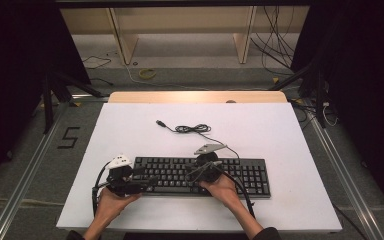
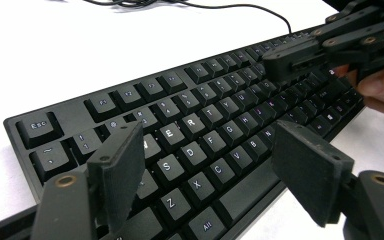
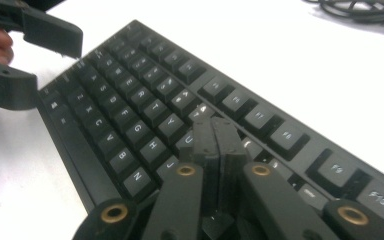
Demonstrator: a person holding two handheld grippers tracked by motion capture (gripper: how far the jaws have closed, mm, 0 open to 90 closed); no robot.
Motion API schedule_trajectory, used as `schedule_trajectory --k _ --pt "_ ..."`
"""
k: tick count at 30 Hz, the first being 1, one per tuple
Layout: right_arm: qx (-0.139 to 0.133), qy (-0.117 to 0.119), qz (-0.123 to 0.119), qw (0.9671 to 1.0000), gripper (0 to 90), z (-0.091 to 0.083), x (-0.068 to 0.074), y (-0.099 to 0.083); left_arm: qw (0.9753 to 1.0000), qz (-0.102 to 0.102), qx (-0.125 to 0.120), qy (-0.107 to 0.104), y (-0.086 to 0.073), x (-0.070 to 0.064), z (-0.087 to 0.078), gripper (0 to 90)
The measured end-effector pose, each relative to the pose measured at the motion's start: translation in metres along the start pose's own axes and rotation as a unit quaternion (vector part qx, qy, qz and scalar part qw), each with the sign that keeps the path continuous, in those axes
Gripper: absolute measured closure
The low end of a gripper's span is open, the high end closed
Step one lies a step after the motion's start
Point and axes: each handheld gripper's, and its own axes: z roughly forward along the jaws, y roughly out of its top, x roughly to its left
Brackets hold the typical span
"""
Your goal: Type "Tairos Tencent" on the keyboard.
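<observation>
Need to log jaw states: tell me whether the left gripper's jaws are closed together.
No: the left gripper has its jaws wide apart above the keyboard.

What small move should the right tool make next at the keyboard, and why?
Probably press straight down. The right tool has its jaws shut together, tips just over the keys near U and J on the keyboard, while the left tool waits open above the left keys.

Both forearms come in low and close together, each hand wrapped round the back of its claw. The left claw [image 2: 210, 165] has its two jaws spread wide apart, tilted forward and down, with nothing between them. The right claw [image 3: 214, 142] has its jaws pressed flat together, tips pointing down. The right claw sits ahead and to the right of the left claw, with fingers [image 2: 382, 90] curled behind it.
</observation>
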Motion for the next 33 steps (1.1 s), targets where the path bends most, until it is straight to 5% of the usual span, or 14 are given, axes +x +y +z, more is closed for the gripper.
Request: schedule_trajectory --k 10,20,33 --pt "-0.019 0.019 0.004 0.9996 72.7 -0.013 -0.002 0.0 1.0 0.001 -0.002 -0.001 0.001 0.0 0.002 32.3" --pt "-0.033 0.034 0.001 0.9989 57.8 -0.024 0.0 -0.004 0.9999 -0.003 -0.006 -0.01 0.003 0.003 0.004 49.7" --pt "-0.047 0.039 0.008 0.9981 46.9 -0.039 -0.003 -0.013 0.9997 0.02 0.011 -0.009 0.01 -0.002 0.013 77.5"
